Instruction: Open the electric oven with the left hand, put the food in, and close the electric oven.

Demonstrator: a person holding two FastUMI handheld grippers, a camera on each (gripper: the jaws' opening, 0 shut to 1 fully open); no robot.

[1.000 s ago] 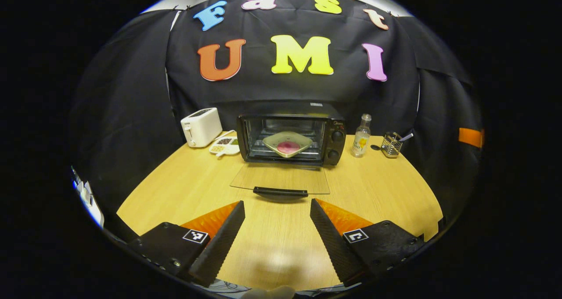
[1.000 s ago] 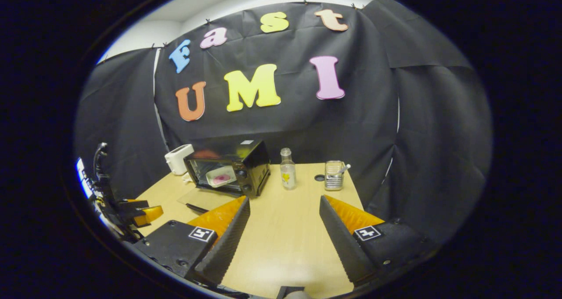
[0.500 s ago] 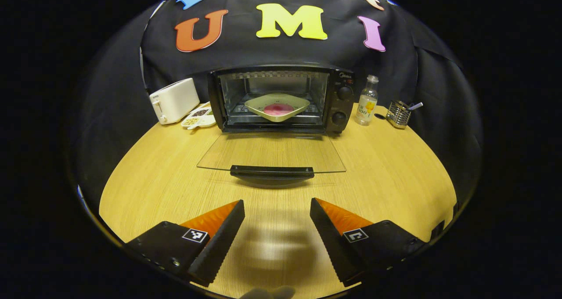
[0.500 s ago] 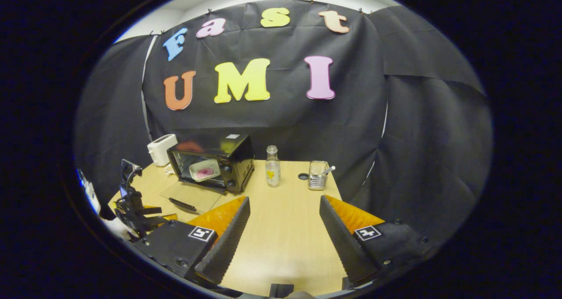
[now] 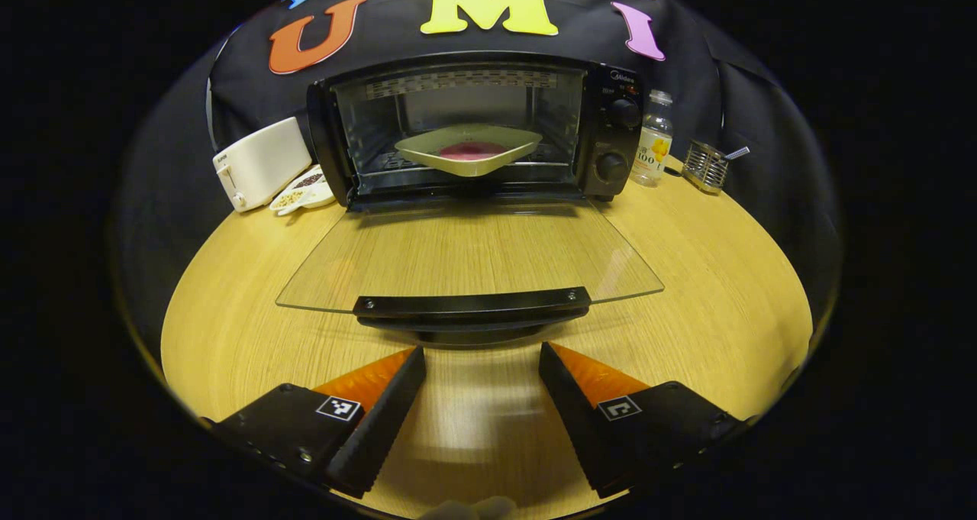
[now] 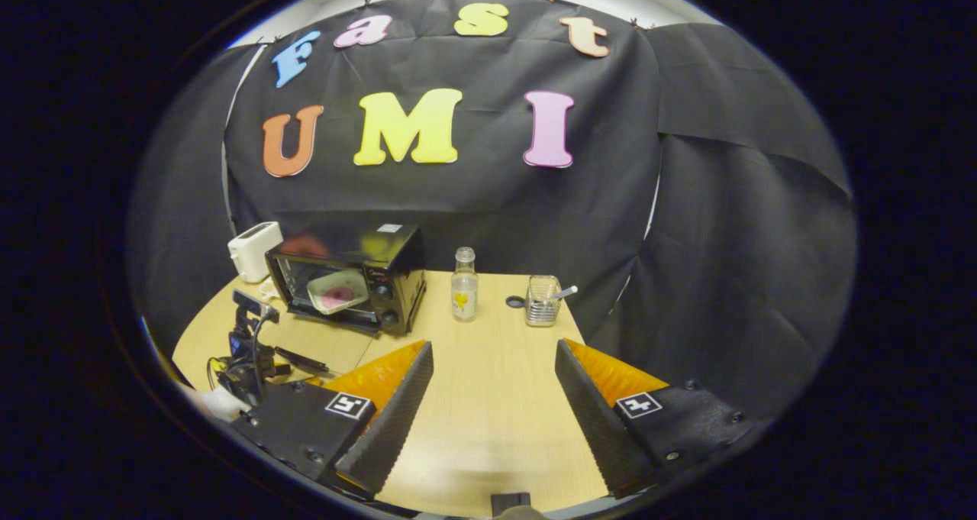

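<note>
The black electric oven point(image 5: 611, 134) stands at the back of the table with its glass door point(image 5: 465, 256) folded down flat. A pale plate with pink food point(image 5: 469, 150) sits on the rack inside. My left gripper point(image 5: 481, 379) is open, low over the table, just in front of the door's black handle point(image 5: 469, 306) and not touching it. In the right gripper view the oven point(image 6: 347, 276) is far off to the left, the left gripper point(image 6: 252, 352) is in front of it, and my right gripper point(image 6: 492, 386) stands open over bare table, holding nothing.
A white toaster point(image 5: 259, 161) and a small dish of grains point(image 5: 305, 192) stand left of the oven. A glass bottle point(image 5: 652, 142) and a wire cutlery holder point(image 5: 706, 165) stand to its right. The round wooden table point(image 5: 725, 276) drops off at its edges.
My left gripper has moved forward and lower toward the oven, so the door handle now lies just ahead of its fingertips. The right gripper has drifted slightly; both stay open.
</note>
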